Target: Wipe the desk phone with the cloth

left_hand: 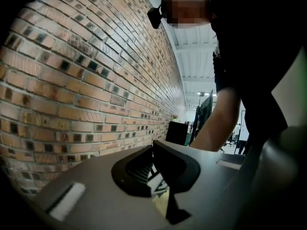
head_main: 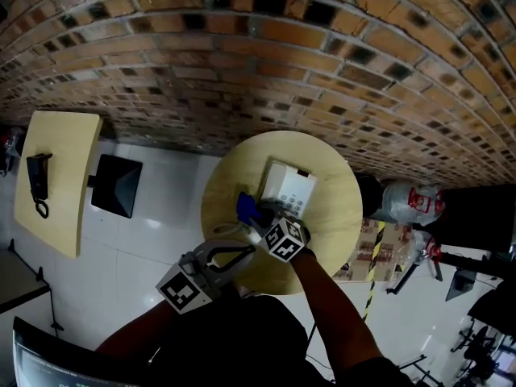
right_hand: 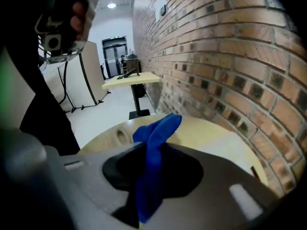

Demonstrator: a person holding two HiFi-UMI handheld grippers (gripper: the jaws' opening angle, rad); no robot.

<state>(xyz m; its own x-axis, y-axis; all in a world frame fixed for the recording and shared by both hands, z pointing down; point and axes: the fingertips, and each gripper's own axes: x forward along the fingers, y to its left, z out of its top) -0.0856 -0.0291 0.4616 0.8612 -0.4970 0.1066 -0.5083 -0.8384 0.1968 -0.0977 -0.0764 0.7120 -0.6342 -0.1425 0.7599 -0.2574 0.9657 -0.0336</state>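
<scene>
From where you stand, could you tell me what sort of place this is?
Likely an office break area or café-style workspace: a brick wall, a round table with a phone, a white floor.

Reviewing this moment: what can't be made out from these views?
- Head view: whether the cloth touches the desk phone; too small, and the right claw overlaps them.
- Head view: phone's keys; too small.
- Left gripper view: phone and cloth; not visible past the left claw body.

You face a brick wall (head_main: 258,55), with a round wooden surface (head_main: 343,216) before it on a white floor (head_main: 173,216). At your left a rectangular surface (head_main: 68,147) carries a dark object (head_main: 38,180), a black panel (head_main: 117,185) beside it; plastic bags (head_main: 407,202) lie at your right.
</scene>
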